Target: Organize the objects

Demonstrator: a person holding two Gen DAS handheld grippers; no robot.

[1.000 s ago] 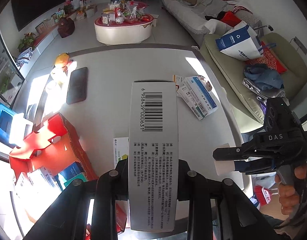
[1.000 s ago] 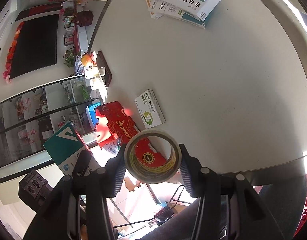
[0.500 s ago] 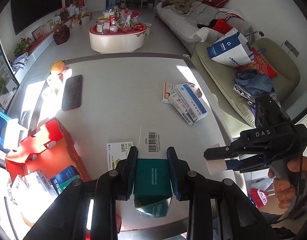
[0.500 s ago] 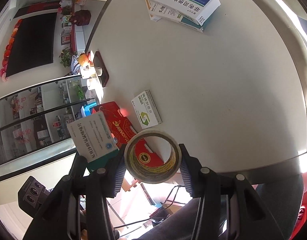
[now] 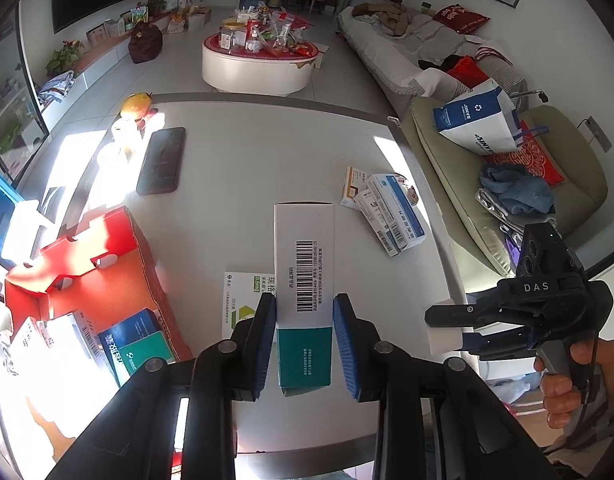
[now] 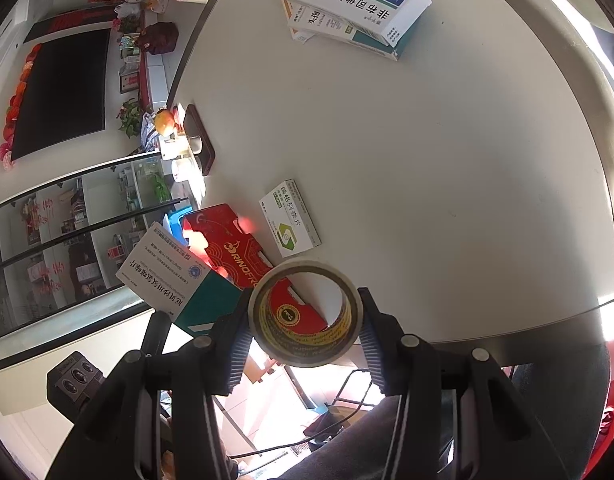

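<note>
My left gripper (image 5: 305, 320) is shut on a long white and teal medicine box (image 5: 303, 272), barcode side up, held above the table's near edge; the box also shows in the right wrist view (image 6: 167, 272). My right gripper (image 6: 305, 320) is shut on a roll of tape (image 6: 305, 312), held off the table's front edge; it shows in the left wrist view (image 5: 447, 330). A red cardboard box (image 5: 91, 280) with several medicine boxes inside stands at the left. A green and white medicine box (image 5: 247, 296) lies flat beside it.
A pile of medicine boxes (image 5: 387, 208) lies at the right of the white table (image 5: 247, 152). A black phone (image 5: 162, 160) and fruit (image 5: 135, 104) are at the far left. A sofa (image 5: 507, 184) stands to the right of the table.
The medicine box in my left gripper has tipped up and down and now points forward again with its barcode up. The view has risen. My right gripper with the tape has hardly moved.
</note>
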